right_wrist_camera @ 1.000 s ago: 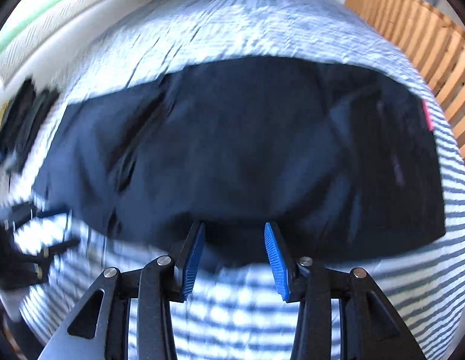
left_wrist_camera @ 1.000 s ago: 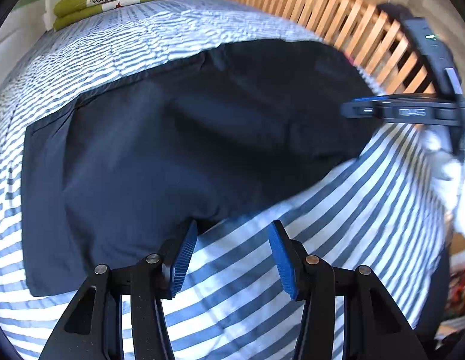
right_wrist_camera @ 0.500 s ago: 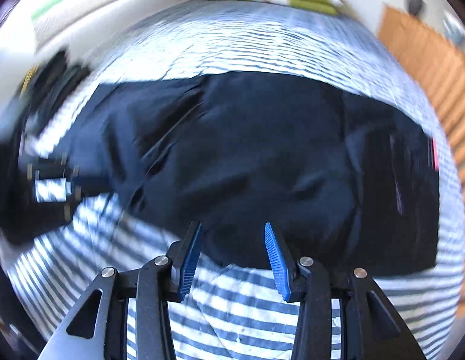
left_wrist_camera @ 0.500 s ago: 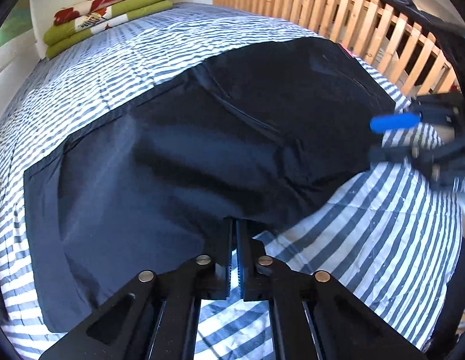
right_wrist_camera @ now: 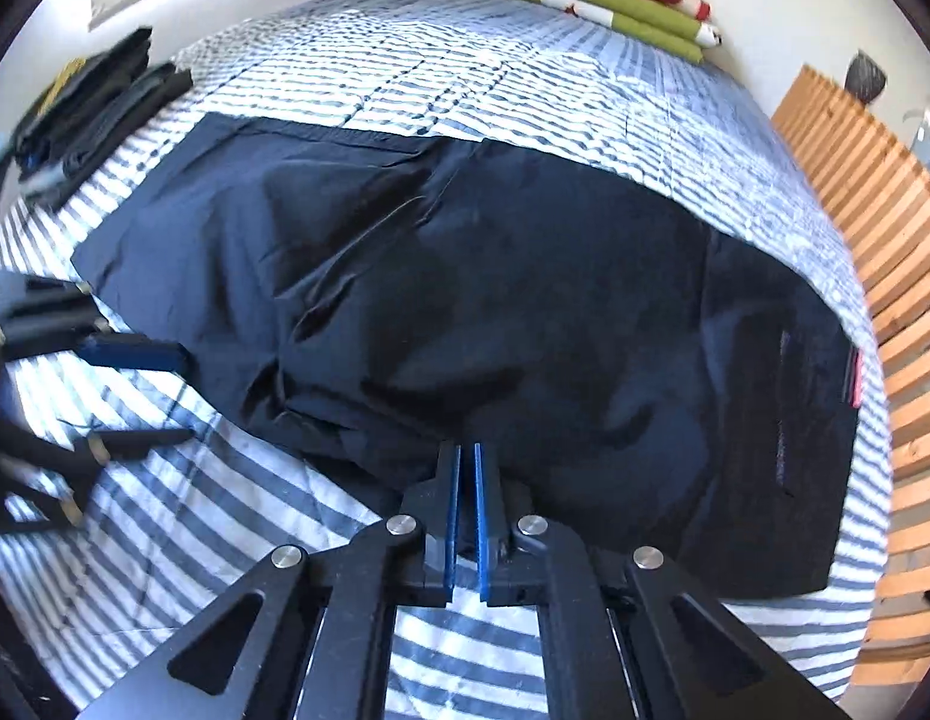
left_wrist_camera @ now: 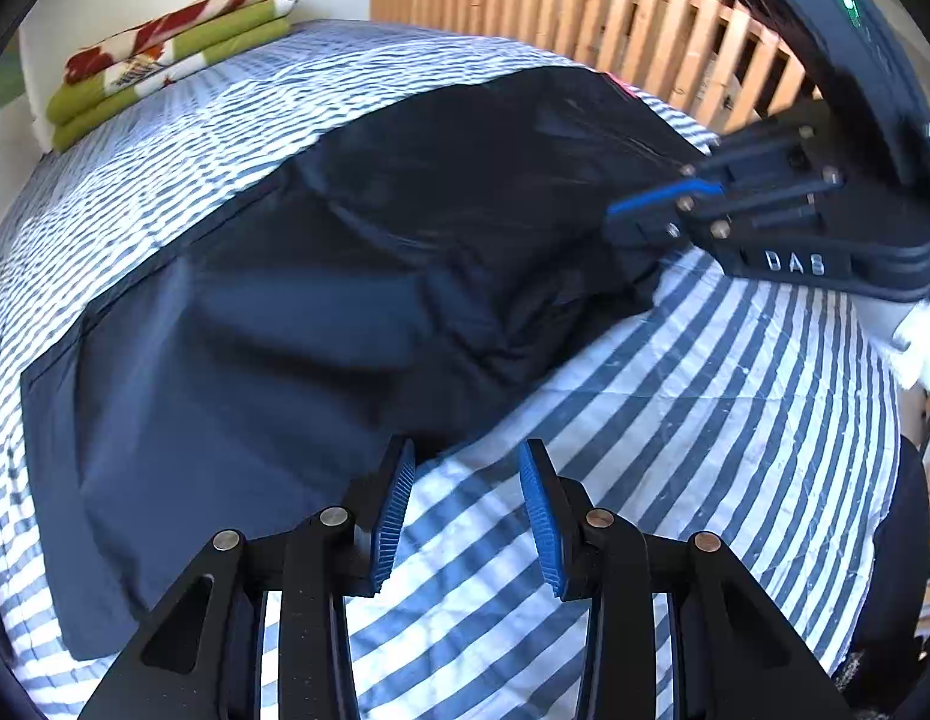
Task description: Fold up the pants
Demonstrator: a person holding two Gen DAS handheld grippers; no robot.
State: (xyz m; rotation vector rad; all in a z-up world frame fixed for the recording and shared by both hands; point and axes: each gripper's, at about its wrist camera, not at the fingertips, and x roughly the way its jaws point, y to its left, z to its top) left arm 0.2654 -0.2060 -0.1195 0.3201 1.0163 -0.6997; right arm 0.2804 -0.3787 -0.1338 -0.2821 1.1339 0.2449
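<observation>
Dark navy pants [left_wrist_camera: 321, 276] lie spread across the striped bed cover [left_wrist_camera: 717, 420], with a red tag at the far end [right_wrist_camera: 856, 378]. My left gripper [left_wrist_camera: 465, 468] hovers over the stripes just short of the pants' near edge. Its jaws are opening, with only bed cover between them. My right gripper [right_wrist_camera: 465, 462] is shut on the near edge of the pants [right_wrist_camera: 495, 312], and the cloth puckers toward it. In the left wrist view the right gripper [left_wrist_camera: 651, 210] shows at the right, tips on the fabric. The left gripper [right_wrist_camera: 135, 396] shows at the left of the right wrist view.
A folded green and red blanket [left_wrist_camera: 165, 54] lies at the head of the bed. A wooden slatted rail [right_wrist_camera: 873, 210] runs along the far side. Dark folded clothes [right_wrist_camera: 99, 102] sit on the bed's left edge. Striped cover lies bare in front of both grippers.
The left gripper shut at the pants' edge half a second ago and now stands open again. The right gripper has gone from open to shut at the pants' edge, and the cloth has bunched up.
</observation>
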